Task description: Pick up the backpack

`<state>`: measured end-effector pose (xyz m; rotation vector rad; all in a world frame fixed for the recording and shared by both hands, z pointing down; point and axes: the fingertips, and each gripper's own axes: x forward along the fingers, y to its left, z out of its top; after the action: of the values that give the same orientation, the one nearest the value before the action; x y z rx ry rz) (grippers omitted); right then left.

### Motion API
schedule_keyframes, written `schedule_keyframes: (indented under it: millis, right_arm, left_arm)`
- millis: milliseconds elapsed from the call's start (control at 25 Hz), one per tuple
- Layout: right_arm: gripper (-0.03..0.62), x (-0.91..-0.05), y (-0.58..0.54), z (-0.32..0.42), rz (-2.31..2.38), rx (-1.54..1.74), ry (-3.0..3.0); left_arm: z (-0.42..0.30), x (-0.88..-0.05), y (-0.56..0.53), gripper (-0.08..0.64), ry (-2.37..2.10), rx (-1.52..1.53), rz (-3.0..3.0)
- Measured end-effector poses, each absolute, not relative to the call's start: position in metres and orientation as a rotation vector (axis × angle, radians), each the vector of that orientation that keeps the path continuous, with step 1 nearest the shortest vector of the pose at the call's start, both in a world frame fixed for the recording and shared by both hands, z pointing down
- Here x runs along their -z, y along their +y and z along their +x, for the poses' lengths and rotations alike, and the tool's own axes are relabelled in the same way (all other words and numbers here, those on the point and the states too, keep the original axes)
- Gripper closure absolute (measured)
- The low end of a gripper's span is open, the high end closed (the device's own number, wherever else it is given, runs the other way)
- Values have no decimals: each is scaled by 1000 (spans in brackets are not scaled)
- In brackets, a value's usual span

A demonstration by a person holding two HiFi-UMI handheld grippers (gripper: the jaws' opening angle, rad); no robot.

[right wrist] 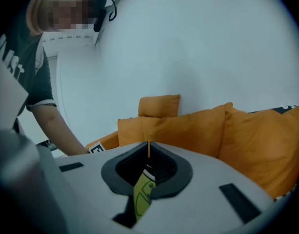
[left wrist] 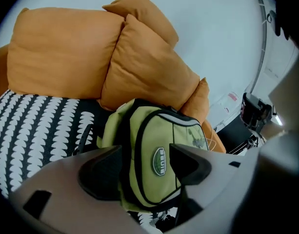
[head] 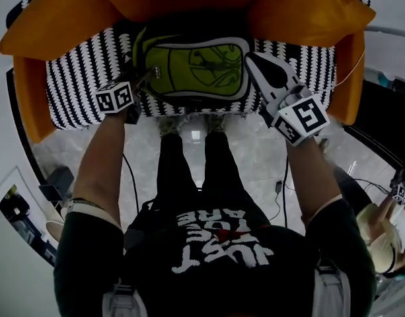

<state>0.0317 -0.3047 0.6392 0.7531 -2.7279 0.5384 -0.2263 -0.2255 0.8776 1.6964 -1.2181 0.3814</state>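
**Sofa seat, backpack flanked by two grippers**

The green backpack lies flat on the sofa's black-and-white patterned seat, close to the front edge, with its front pocket and oval badge facing up. The left gripper sits at the bag's left end. Its fingers are spread wide, and the bag's green face shows in the gap between them with neither pad pressing on it. The right gripper is at the bag's right end. Its fingers are drawn together at the tips, leaving only a thin slit. A sliver of the green bag shows through the hollow behind the tips, and it is unclear whether they touch it. Plump orange cushions line the sofa's back and both arms. Pale glossy floor lies in front of the seat, where the person's black-trousered legs stand near its edge.
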Motion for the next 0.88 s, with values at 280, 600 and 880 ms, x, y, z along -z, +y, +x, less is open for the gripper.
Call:
schedule_keyframes:
  millis: [280,600,880]
  right_arm:
    - [561,-686,-294,40,743,-644,-2688]
    - [561,-710,-291,48,736,-711,-2655]
    - [560,-706,-280,47,753,-741,-2633]
  left_arm:
    - [-208,-908,-243,202,-1124,-284,1708]
    - [-164,-926,-261,206,-998,-313,1729]
    - [-140,-894,-242,465,-792,-286,1775]
